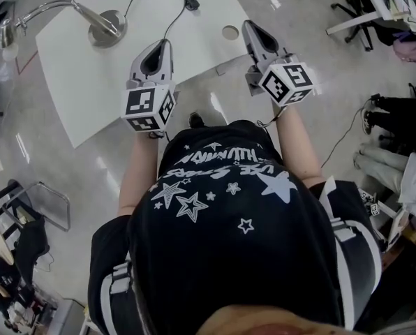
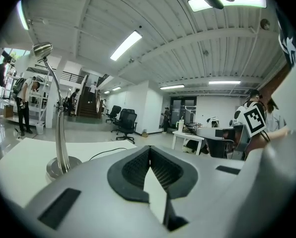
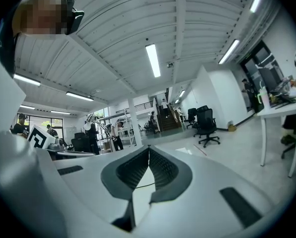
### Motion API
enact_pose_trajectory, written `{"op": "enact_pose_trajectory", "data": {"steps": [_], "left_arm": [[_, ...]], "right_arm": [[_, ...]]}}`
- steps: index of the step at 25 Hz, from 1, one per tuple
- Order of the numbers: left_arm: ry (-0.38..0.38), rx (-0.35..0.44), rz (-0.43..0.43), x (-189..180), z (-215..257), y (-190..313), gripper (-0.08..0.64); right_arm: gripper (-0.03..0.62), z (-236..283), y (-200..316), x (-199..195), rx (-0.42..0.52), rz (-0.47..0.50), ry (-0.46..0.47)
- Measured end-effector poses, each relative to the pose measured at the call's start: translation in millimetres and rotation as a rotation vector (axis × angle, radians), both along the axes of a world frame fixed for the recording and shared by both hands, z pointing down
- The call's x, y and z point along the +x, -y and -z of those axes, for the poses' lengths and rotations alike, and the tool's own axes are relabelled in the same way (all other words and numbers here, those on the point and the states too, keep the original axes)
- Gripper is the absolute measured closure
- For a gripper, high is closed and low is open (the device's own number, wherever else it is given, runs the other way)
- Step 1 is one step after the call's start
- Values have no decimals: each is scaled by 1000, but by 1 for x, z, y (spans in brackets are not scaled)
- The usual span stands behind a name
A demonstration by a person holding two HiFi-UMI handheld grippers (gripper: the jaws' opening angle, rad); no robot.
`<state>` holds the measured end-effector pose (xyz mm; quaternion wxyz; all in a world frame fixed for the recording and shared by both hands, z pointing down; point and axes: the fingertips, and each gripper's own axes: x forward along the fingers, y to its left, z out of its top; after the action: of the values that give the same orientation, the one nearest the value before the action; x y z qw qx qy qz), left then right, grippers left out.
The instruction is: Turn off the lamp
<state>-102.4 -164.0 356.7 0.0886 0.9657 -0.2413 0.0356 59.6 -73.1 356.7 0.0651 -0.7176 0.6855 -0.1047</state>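
Note:
A silver desk lamp stands on the white table, its round base at the far left and its gooseneck curving out to the head beyond the table edge. A black cord with an inline switch runs across the tabletop. My left gripper is shut and empty, hovering over the table's near edge to the right of the base. My right gripper is shut and empty too, near the table's right corner. In the left gripper view the lamp base and head stand ahead on the left of the shut gripper. In the right gripper view, beyond the shut gripper, the lamp head is far off on the left.
A round cable hole sits in the table by my right gripper. Black office chairs and standing people are across the room. Another desk and clutter lie to the right, a wire chair to the left.

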Motion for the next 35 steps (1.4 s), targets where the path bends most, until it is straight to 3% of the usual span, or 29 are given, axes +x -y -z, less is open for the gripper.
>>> {"op": "enact_pose_trajectory", "data": {"steps": [10,20,35], "left_arm": [[17,-5,-12,19,-4,17,549],[67,-24,145,42,-17,46,549],[142,-69,334,129,-40,48,549]], "right_arm": [[586,-5,16,23,-12,-8,3],[586,-13,83,60,-17,153,13],[586,-27,113,161,-16,314,53]]}}
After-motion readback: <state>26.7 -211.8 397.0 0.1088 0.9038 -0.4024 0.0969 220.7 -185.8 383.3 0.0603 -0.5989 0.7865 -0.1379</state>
